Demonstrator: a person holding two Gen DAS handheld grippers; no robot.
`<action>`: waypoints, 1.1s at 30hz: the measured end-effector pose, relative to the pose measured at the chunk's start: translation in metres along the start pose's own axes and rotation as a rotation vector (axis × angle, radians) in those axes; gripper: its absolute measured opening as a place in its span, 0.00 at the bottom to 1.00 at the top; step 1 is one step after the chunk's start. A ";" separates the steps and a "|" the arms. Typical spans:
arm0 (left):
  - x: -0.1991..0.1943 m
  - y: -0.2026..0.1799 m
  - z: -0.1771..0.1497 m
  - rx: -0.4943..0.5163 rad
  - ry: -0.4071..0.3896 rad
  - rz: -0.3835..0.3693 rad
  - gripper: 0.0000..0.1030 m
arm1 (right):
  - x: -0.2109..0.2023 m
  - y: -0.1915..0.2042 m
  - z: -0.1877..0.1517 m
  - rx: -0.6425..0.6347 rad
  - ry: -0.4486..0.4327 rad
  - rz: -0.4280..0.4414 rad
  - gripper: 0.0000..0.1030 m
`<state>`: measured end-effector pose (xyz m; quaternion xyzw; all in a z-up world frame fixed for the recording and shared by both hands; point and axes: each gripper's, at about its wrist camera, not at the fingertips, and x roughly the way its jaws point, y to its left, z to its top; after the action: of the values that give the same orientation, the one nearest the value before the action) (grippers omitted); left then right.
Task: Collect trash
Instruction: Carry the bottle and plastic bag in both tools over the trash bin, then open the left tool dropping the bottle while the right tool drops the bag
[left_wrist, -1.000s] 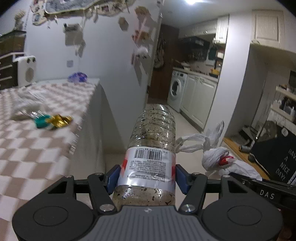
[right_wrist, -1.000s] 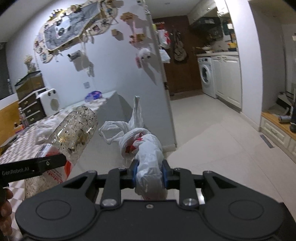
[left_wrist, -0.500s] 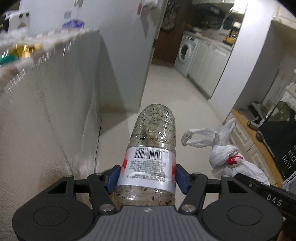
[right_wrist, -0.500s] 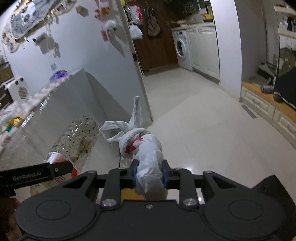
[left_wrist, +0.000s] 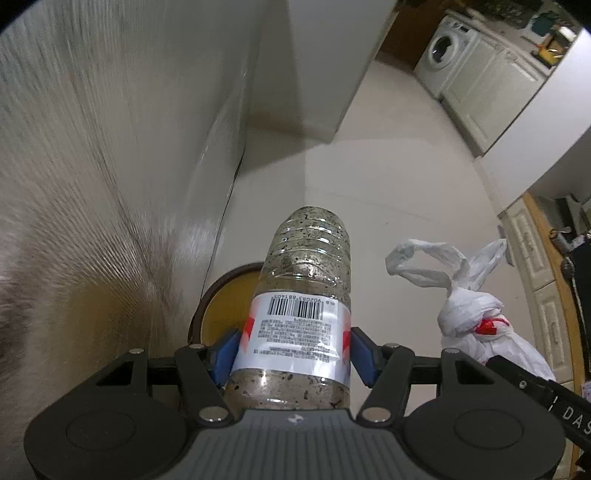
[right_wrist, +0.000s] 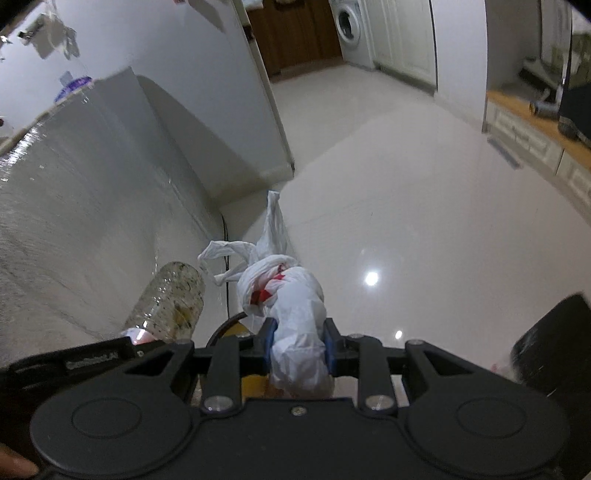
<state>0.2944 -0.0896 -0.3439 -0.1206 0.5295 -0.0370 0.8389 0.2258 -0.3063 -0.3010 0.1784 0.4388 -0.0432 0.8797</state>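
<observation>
While both point steeply down at the floor, left tool (left_wrist: 295, 350) clamped on speckled plastic bottle (left_wrist: 303, 295), right tool (right_wrist: 297, 349) clamped on knotted white bag (right_wrist: 291, 295), round brown bin (left_wrist: 221, 299) beneath.

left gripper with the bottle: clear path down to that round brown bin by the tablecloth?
Probably yes. The left gripper is shut on the bottle, and the brown bin sits open just below and beyond it. Nothing shows between them; the tablecloth hangs alongside on the left.
</observation>
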 end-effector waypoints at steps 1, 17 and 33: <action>0.009 0.004 0.001 -0.008 0.017 0.001 0.61 | 0.011 0.002 -0.001 0.007 0.014 -0.001 0.26; 0.158 0.053 -0.018 -0.140 0.351 0.015 0.62 | 0.167 0.008 -0.023 0.107 0.289 -0.006 0.26; 0.205 0.050 -0.020 -0.118 0.420 0.083 0.63 | 0.249 0.024 -0.024 -0.025 0.469 -0.033 0.27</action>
<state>0.3629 -0.0834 -0.5444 -0.1374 0.6983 0.0042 0.7025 0.3651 -0.2553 -0.5036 0.1655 0.6347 -0.0097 0.7548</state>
